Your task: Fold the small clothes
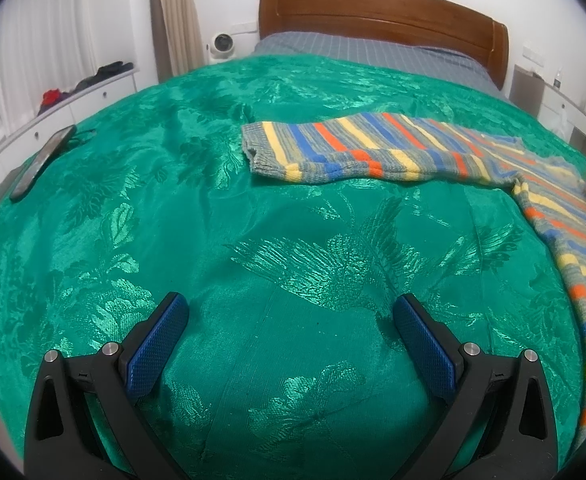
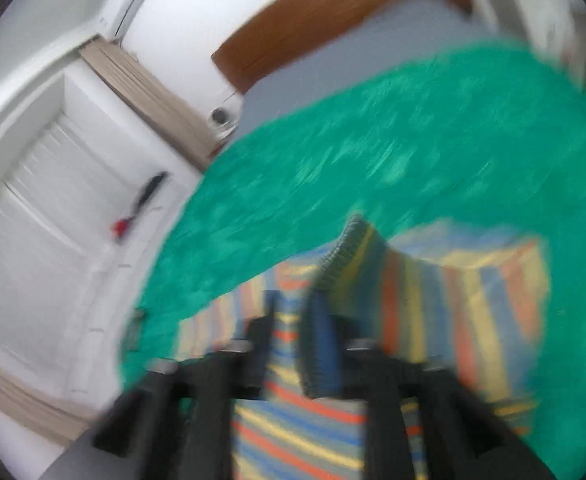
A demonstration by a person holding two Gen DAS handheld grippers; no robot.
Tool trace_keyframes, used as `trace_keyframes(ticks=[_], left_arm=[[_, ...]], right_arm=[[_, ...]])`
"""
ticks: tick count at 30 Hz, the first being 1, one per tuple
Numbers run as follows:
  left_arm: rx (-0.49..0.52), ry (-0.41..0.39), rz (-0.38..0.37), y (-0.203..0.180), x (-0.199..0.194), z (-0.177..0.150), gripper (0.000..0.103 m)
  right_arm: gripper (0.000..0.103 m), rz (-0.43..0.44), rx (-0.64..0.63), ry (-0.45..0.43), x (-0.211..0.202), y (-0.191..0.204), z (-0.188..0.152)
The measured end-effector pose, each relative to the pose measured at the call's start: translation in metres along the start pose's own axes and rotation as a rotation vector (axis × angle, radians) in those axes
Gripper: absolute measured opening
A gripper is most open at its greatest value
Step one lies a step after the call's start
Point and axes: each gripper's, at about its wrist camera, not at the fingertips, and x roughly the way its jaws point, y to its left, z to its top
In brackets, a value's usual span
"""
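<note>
Left wrist: your left gripper point(image 1: 289, 320) gapes empty, frame bottom; right gripper point(image 2: 293, 320) pinches the soft, light striped sweater point(image 1: 357, 144). Grab its cuff.

No readable text, labels, numbers; right wrist view perhaps too blurred.

Striped knit sweater point(image 1: 357, 148) on green bedspread, sleeve folded across; cuffed part point(image 2: 345, 256) lifted.
</note>
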Motion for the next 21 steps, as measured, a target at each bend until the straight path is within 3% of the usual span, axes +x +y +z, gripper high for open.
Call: trace_keyframes(ticks=[1, 3, 5, 8, 12, 15, 18, 21], left_arm=[[0.0, 0.0, 0.0, 0.0, 0.0, 0.0, 0.103], [0.0, 0.0, 0.001, 0.0, 0.0, 0.0, 0.103], [0.0, 0.0, 0.001, 0.0, 0.0, 0.0, 0.103], [0.001, 0.001, 0.002, 0.0, 0.0, 0.0, 0.103], [0.0, 0.002, 0.002, 0.0, 0.0, 0.0, 0.103], [0.001, 0.008, 0.004, -0.001, 0.001, 0.001, 0.103], [0.0, 0.046, -0.009, -0.001, -0.001, 0.006, 0.103], [-0.042, 0.096, -0.11, 0.005, -0.011, 0.023, 0.102]], right_arm=[[0.066, 0.03, 0.039, 0.003, 0.009, -0.004, -0.004], [0.066, 0.071, 0.099, 0.001, 0.02, -0.011, -0.019], [0.066, 0.057, 0.104, 0.007, 0.019, -0.014, -0.032], [0.066, -0.064, 0.031, 0.004, 0.007, -0.025, -0.051], [0.066, -0.319, -0.084, -0.015, -0.041, -0.074, -0.09], [0.066, -0.453, -0.106, -0.033, -0.075, -0.116, -0.122], [0.066, -0.535, -0.097, -0.05, -0.101, -0.148, -0.146], [0.066, -0.578, -0.067, -0.072, -0.115, -0.181, -0.168]])
